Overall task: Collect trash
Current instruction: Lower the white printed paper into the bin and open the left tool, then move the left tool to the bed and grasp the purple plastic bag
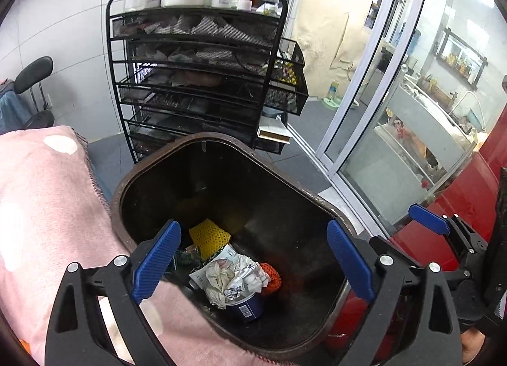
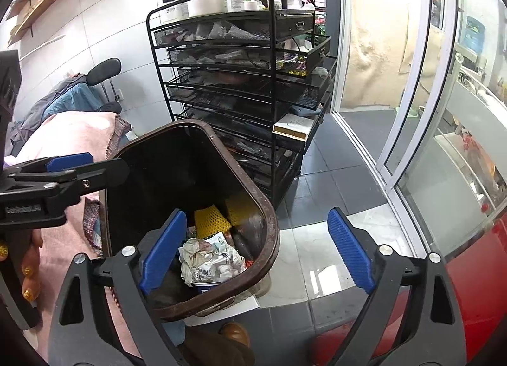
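Both hand-held grippers hover above the open mouth of the brown trash bin [image 1: 221,156], and both point down into it at a slant. The left hand-held gripper [image 1: 253,263] has its blue pads spread wide and nothing is between them; through the gap one looks straight at the trash on the bin floor. The right hand-held gripper [image 2: 256,250] is spread wide too and holds nothing; its left pad is over the bin, while its right pad hangs over the floor tiles [image 2: 320,258] outside the rim. The collected trash lies at the bottom: a crumpled paper wrapper [image 1: 234,277] on top of a dark blue cup [image 1: 247,307], a piece of yellow foam net [image 1: 209,236] behind it toward the far wall, and a bit of orange net [image 1: 272,274] to its right. So the trash is below and a little in front of both grippers, deep inside, well apart from the pads. The bin stands just beside a bed with a pink blanket [image 1: 47,194] on its left and in front of a black wire rack [image 1: 196,80]. The left hand-held gripper seems more centred over the opening. I judge that this drop is finished, and the next move is to lift away and look for more trash.
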`<state>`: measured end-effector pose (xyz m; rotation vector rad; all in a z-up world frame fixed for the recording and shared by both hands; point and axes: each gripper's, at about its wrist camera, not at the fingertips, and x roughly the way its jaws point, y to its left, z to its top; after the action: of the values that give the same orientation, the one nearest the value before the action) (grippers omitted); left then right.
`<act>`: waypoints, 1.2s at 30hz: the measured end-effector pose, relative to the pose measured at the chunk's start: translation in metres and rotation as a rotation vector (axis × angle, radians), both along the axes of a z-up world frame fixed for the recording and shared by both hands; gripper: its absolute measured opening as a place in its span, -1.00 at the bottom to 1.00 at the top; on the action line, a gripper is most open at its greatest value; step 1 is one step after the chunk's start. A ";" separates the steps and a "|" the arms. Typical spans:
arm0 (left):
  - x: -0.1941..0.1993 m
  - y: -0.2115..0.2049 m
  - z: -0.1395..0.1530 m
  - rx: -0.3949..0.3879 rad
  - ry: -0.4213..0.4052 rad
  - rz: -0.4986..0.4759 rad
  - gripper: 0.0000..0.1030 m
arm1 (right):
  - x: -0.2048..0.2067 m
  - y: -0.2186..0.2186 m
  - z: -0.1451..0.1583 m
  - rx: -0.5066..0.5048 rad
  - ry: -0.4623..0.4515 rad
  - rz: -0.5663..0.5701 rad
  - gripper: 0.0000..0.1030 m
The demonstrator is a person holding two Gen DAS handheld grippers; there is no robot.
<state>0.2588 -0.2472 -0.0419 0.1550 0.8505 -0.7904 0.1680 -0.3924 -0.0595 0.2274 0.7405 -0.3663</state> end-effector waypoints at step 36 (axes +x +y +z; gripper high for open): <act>-0.024 0.312 0.007 0.134 -0.135 0.591 0.78 | 0.079 0.254 0.027 0.133 0.064 0.799 0.82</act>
<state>0.2349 0.0647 -0.0350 0.0670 0.7653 -0.1671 0.2468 -0.1385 -0.0326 0.0314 0.8580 0.4368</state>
